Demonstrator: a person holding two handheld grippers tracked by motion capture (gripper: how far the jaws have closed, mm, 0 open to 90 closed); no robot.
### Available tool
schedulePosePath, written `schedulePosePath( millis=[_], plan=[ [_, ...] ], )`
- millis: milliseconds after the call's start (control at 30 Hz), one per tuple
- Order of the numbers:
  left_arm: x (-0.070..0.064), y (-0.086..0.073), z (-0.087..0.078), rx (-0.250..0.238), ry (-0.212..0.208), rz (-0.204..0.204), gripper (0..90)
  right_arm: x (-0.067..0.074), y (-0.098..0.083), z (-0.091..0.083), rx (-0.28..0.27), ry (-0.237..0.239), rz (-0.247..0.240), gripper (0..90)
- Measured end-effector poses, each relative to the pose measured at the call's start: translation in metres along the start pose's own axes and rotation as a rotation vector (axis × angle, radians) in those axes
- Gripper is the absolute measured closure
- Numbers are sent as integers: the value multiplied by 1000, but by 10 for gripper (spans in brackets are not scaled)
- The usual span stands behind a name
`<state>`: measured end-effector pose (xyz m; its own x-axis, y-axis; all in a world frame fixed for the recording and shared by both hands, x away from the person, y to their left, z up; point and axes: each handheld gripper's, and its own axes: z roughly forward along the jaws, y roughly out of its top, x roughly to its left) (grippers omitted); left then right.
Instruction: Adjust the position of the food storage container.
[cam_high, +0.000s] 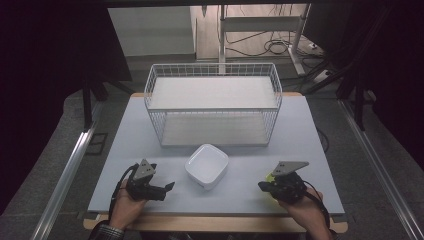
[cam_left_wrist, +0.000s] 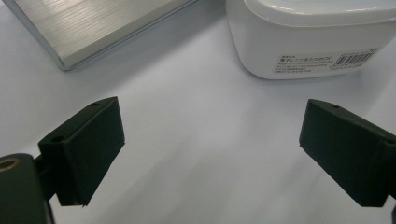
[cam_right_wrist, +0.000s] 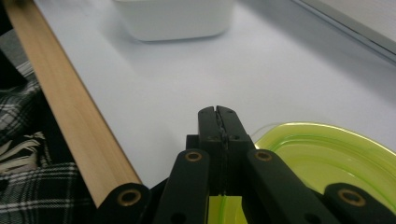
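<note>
A white, rounded-square container (cam_high: 206, 165) sits without a lid at the middle of the table, seen close in the left gripper view (cam_left_wrist: 303, 42) and farther off in the right gripper view (cam_right_wrist: 177, 18). My left gripper (cam_high: 167, 187) lies to its left, pointing at it, jaws wide open with bare table between them (cam_left_wrist: 212, 126). My right gripper (cam_high: 265, 186) is to the right of the container, jaws pressed together (cam_right_wrist: 218, 112) on the edge of a translucent yellow-green lid (cam_right_wrist: 327, 154). The lid (cam_high: 270, 177) shows under the gripper, just above the table.
A white wire basket (cam_high: 212, 105) with a flat base board (cam_left_wrist: 93, 28) stands behind the container. The table's wooden front edge (cam_right_wrist: 70, 107) runs close to the right gripper, with a plaid sleeve (cam_right_wrist: 28, 140) beyond it. Metal rails flank the table.
</note>
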<state>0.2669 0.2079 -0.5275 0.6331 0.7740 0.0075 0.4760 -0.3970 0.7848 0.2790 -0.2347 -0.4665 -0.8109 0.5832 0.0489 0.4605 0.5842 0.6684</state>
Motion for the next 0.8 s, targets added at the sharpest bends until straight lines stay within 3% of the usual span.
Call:
schedulePosePath(
  millis=[200, 367, 533, 633, 733, 800],
  plan=[
    [0, 0, 0, 2, 0, -2, 63, -17, -14, -20, -41, -33, 57, 898],
    [0, 0, 1, 5, 1, 0, 63, -19, -19, -22, -6, -83, 55, 895],
    [0, 0, 1, 9, 1, 1, 63, -15, -15, -22, -38, -79, 48, 897],
    [-1, 0, 1, 9, 1, -3, 63, -11, -11, -21, -65, -51, 48, 898],
    [-1, 0, 1, 11, 1, 4, 63, -6, -10, -11, -10, -58, 32, 899],
    [-1, 0, 1, 11, 1, 3, 63, -7, -10, -9, -2, -53, 37, 899]
  ],
)
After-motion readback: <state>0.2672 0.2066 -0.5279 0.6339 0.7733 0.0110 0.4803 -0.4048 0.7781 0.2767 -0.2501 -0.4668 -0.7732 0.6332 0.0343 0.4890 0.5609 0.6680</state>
